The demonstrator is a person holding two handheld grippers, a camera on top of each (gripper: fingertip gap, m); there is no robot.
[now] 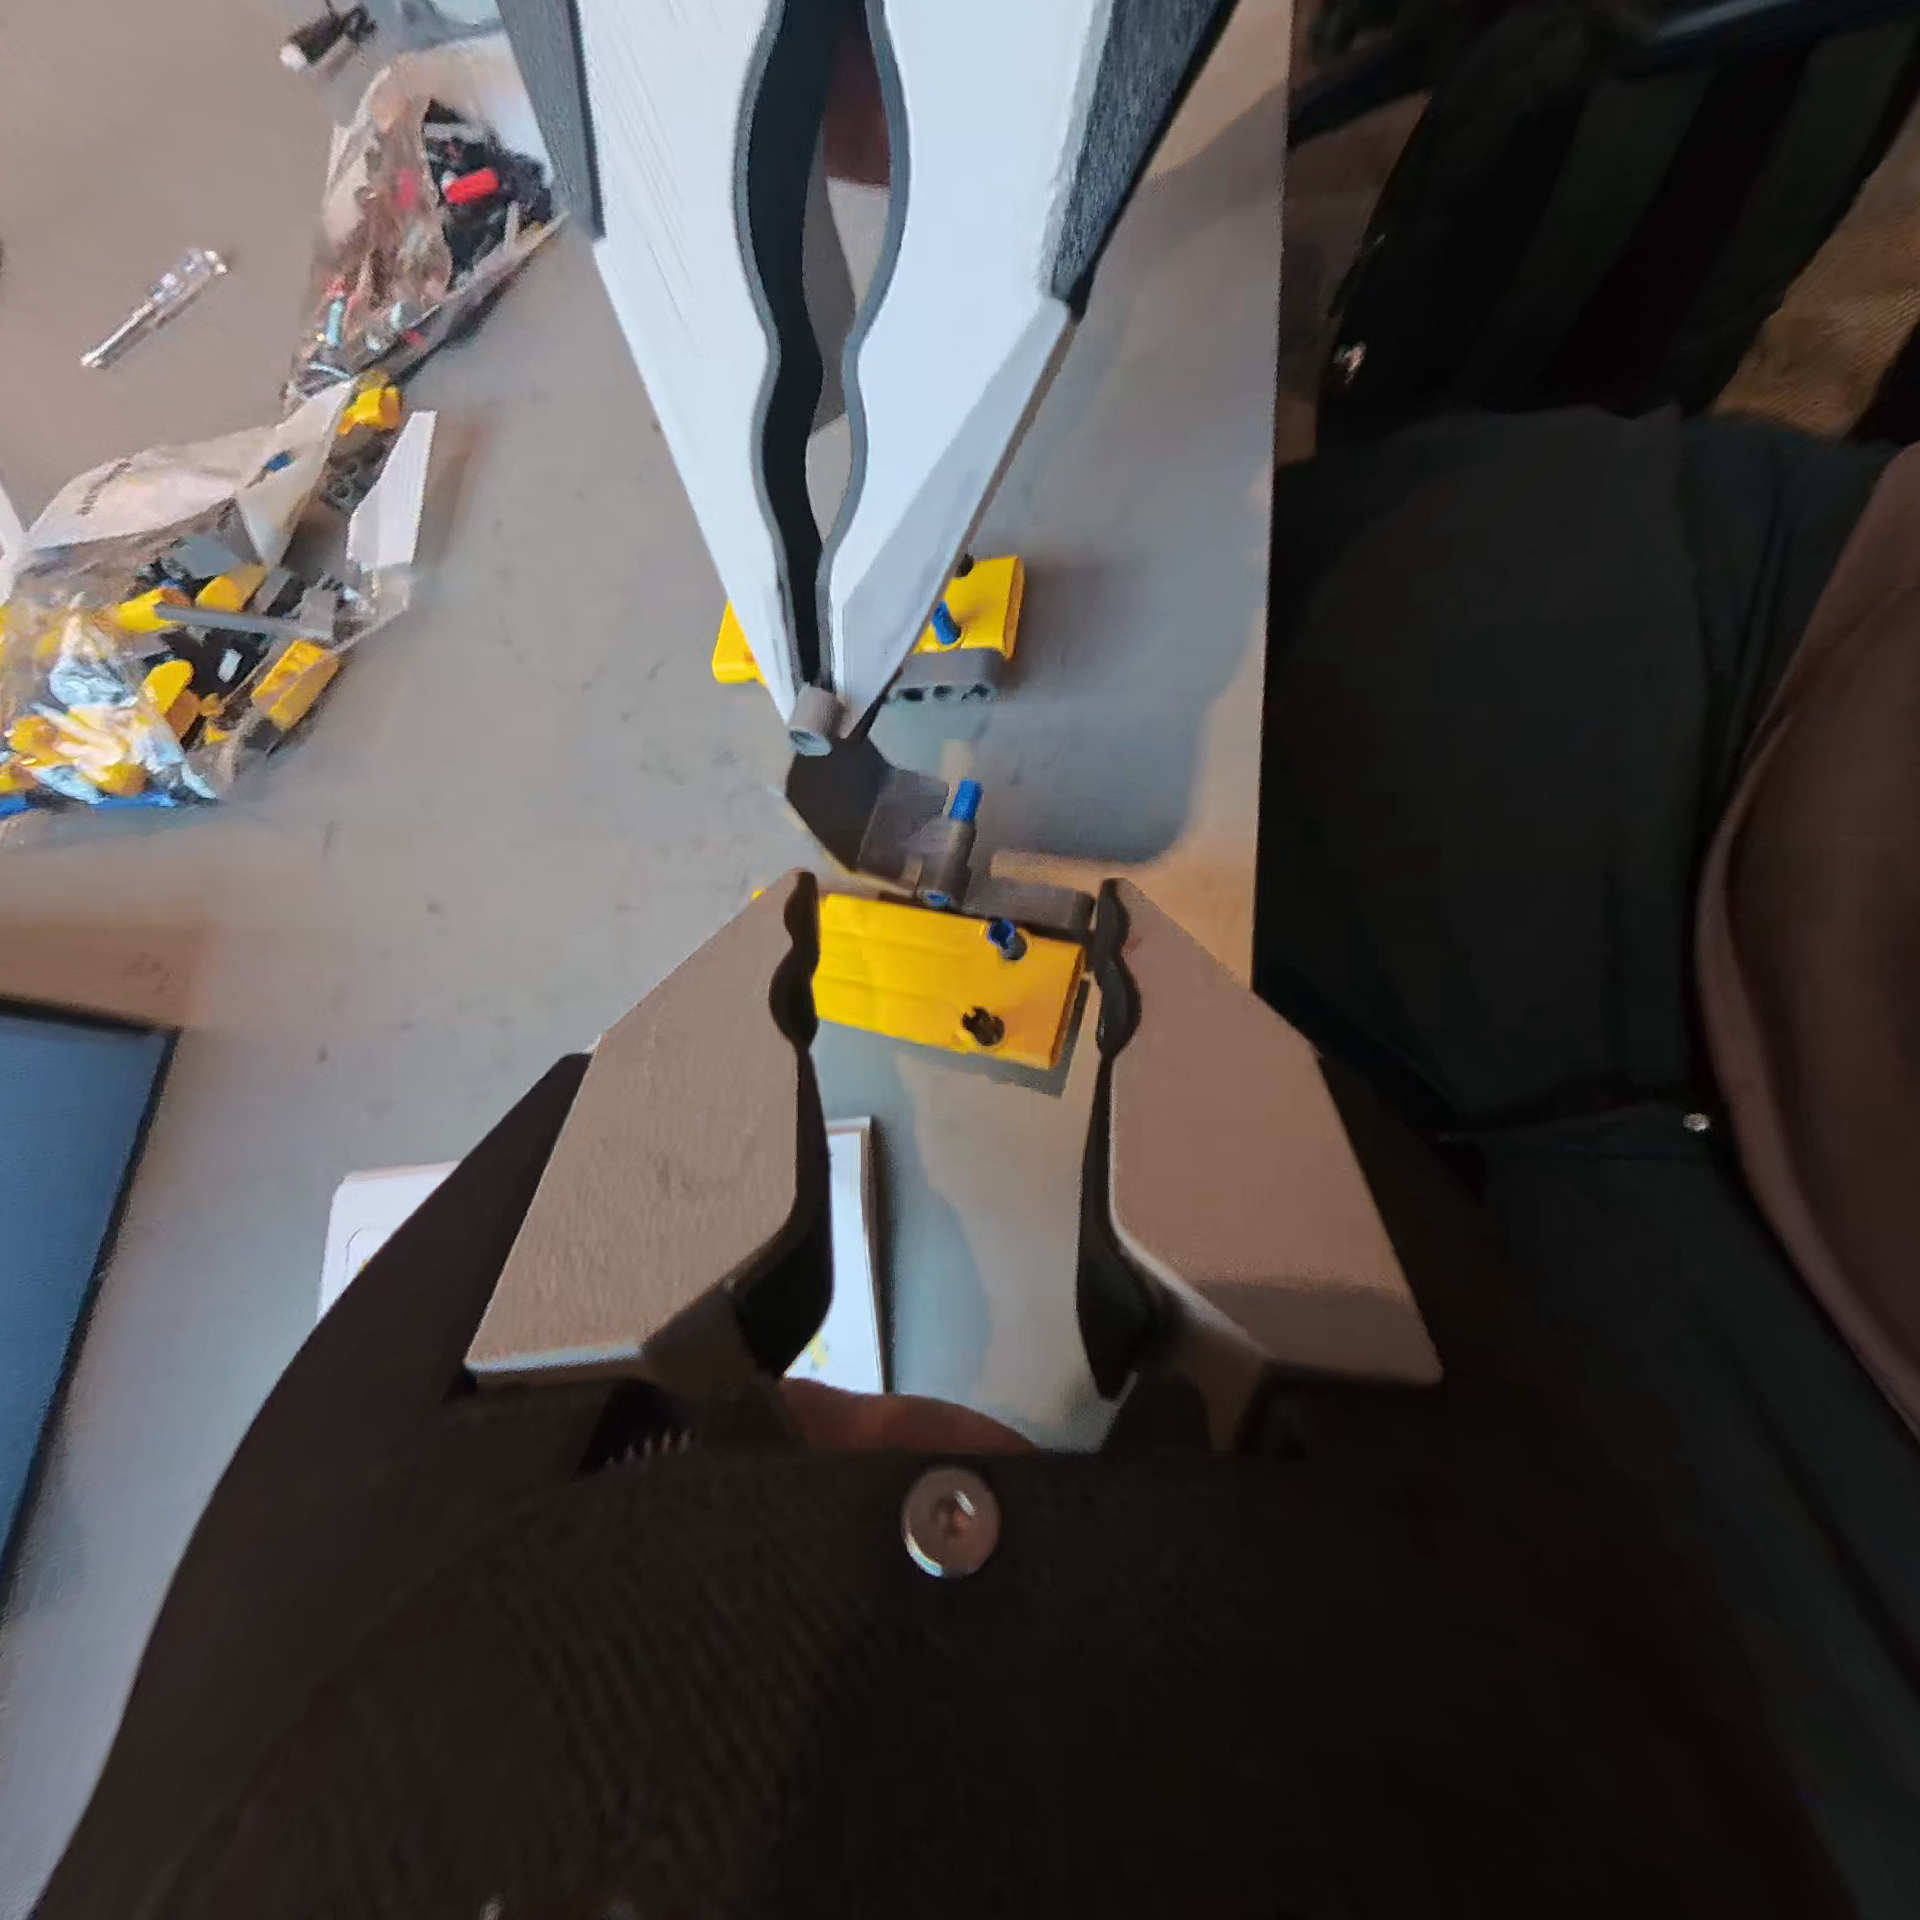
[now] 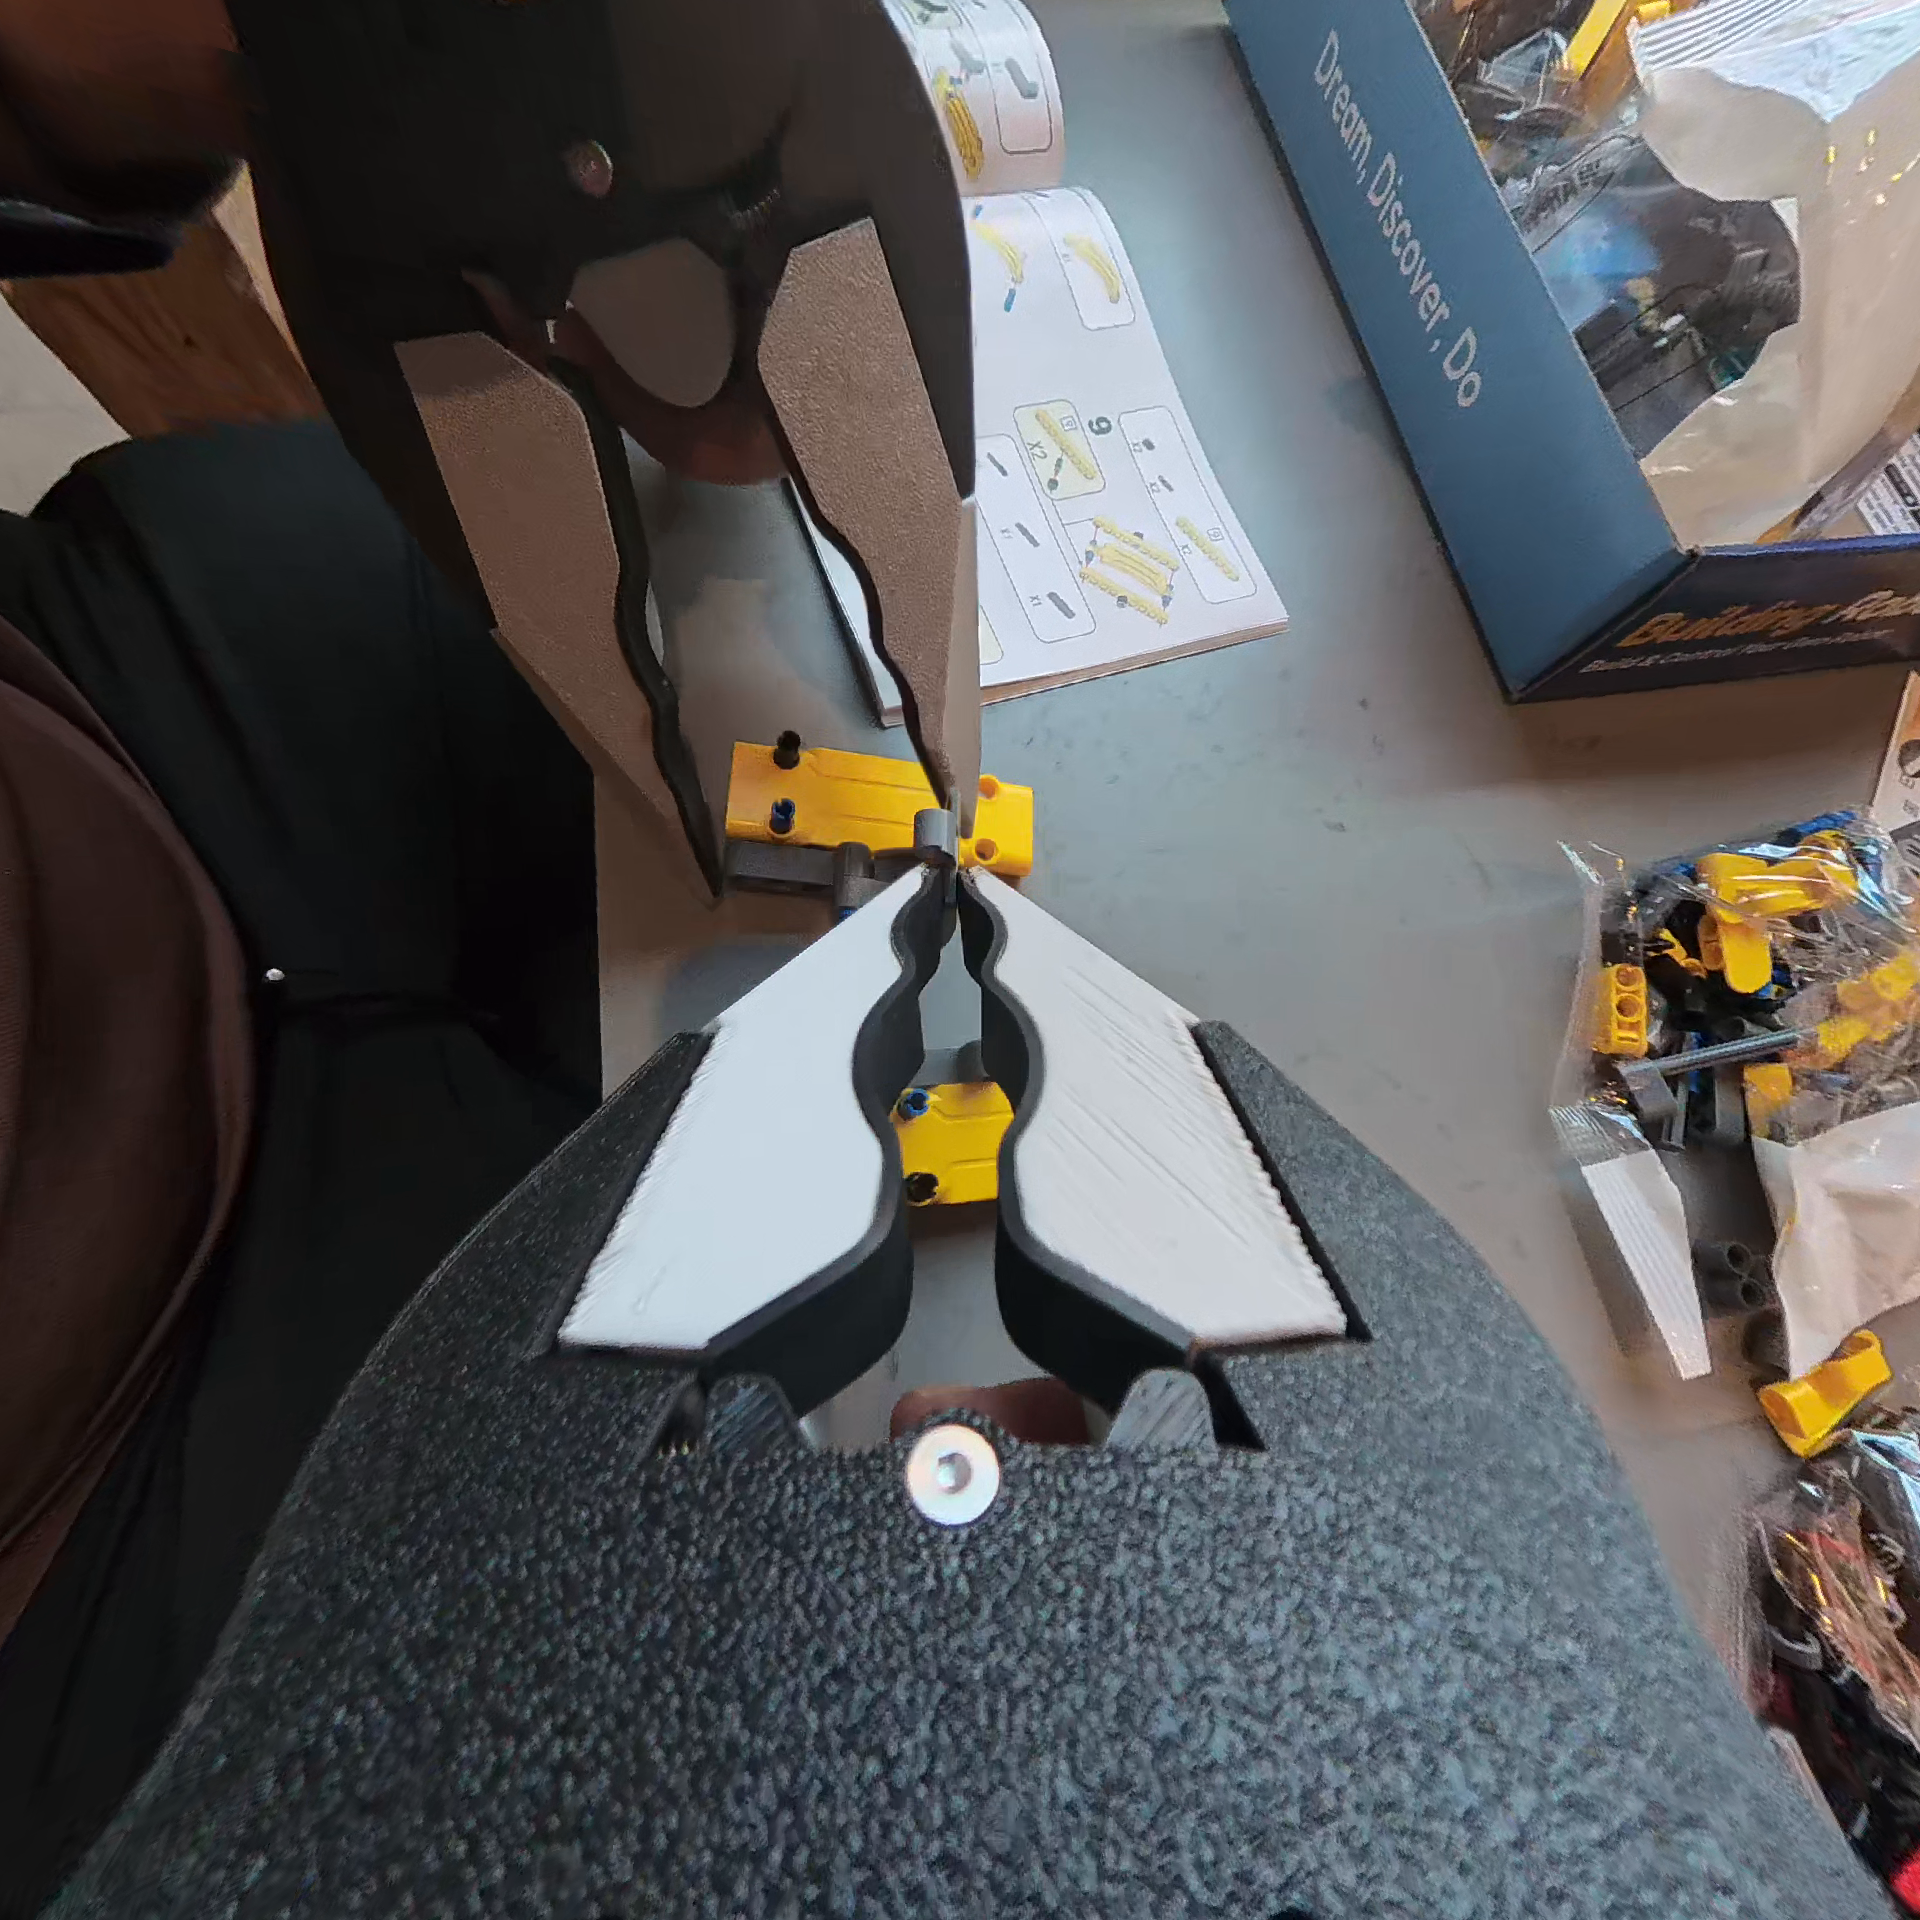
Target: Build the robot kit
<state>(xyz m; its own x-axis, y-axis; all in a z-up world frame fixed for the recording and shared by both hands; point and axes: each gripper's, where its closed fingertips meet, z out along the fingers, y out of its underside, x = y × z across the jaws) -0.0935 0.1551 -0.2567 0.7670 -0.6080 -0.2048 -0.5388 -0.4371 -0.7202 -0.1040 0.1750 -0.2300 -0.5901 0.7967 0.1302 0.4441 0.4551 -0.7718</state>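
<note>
My left gripper (image 1: 951, 904) has grey fingers that stand on either side of a yellow block (image 1: 914, 987) on the grey table, with the pads against its ends. The block carries a grey piece with a blue pin (image 1: 966, 800). My right gripper (image 1: 821, 696), with white fingers, comes in from the far side and is shut on a small grey bush (image 1: 814, 724), held just above that grey piece. In the right wrist view the bush (image 2: 932, 831) sits at the right gripper's tips (image 2: 945, 883), over the yellow block (image 2: 852, 795) and between the left gripper's fingers (image 2: 831, 847). A second yellow block (image 2: 951, 1143) lies under the right gripper.
Open bags of yellow, black and blue parts (image 1: 156, 644) (image 2: 1745, 987) lie to one side. An open instruction booklet (image 2: 1091, 468) and a blue box (image 2: 1455, 364) lie beyond. The table edge (image 1: 1268, 623) is close, with a person's dark clothing (image 1: 1558, 727) past it.
</note>
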